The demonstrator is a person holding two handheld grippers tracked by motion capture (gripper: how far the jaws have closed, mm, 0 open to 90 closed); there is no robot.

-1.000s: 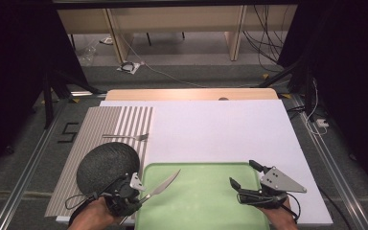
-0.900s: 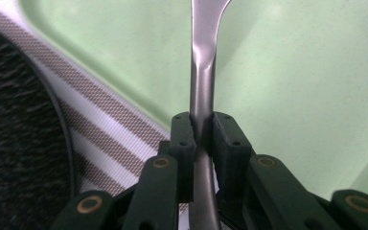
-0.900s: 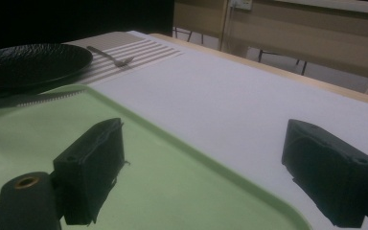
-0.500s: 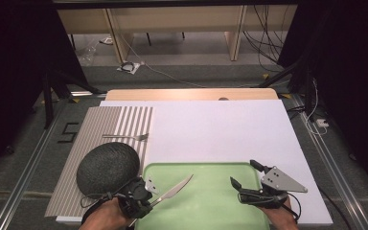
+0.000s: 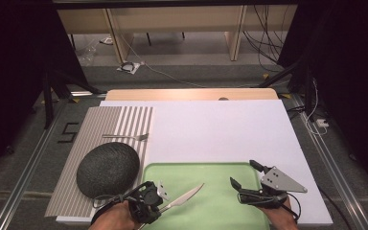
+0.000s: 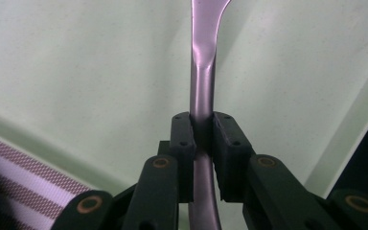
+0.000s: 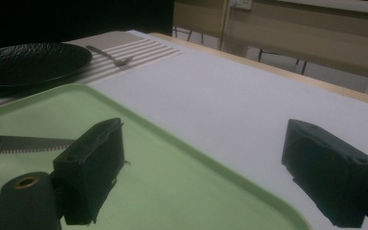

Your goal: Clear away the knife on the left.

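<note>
A slim, smooth silver metal knife (image 6: 202, 91) is pinched by its handle in the left gripper (image 5: 149, 207), blade held over the matte pale-green plastic tray (image 5: 220, 211) w/ rounded raised rim. Right gripper (image 5: 245, 180) is held wide apart, empty, at tray's right edge; bare tray btwn them.

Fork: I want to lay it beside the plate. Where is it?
High view, left side: the fork lies on the striped placemat, just beyond the black plate.

I look down from above the counter's near edge; both tool cameras sit close over the green tray (image 5: 220, 211), shared by all.
</note>
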